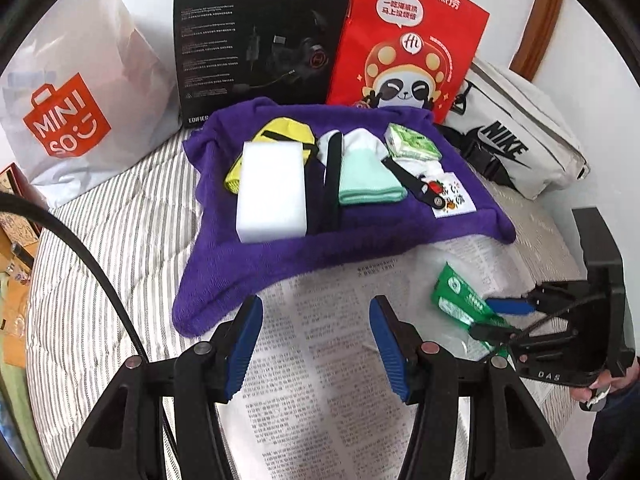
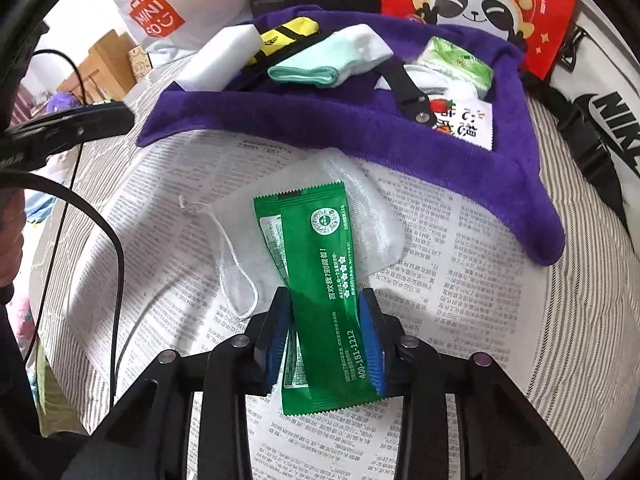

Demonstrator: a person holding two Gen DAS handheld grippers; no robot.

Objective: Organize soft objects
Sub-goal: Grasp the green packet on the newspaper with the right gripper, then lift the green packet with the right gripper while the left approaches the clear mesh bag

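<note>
A purple towel [image 1: 320, 240] [image 2: 360, 132] lies on the bed and carries a white sponge block [image 1: 272, 192], a yellow pouch [image 1: 286, 130], a mint and white sock [image 1: 366, 176], a green tissue pack [image 1: 412, 142] and a small printed cloth [image 1: 456, 196]. In front of it, on the newspaper [image 1: 320, 360], a green sachet [image 2: 320, 248] [image 1: 456, 296] rests over a white mesh pouch [image 2: 360, 208]. My right gripper [image 2: 324, 300] [image 1: 486, 318] is shut on the sachet's near half, both blue pads pressing on it. My left gripper [image 1: 316, 312] hangs open over the newspaper, just short of the towel's front edge.
Behind the towel stand a white Miniso bag [image 1: 72, 112], a black headset box [image 1: 256, 36] and a red panda bag [image 1: 408, 40]. A white Nike bag [image 1: 520, 136] lies at the right. A black strap [image 1: 332, 184] crosses the towel. A black cable [image 2: 112, 248] runs along the left.
</note>
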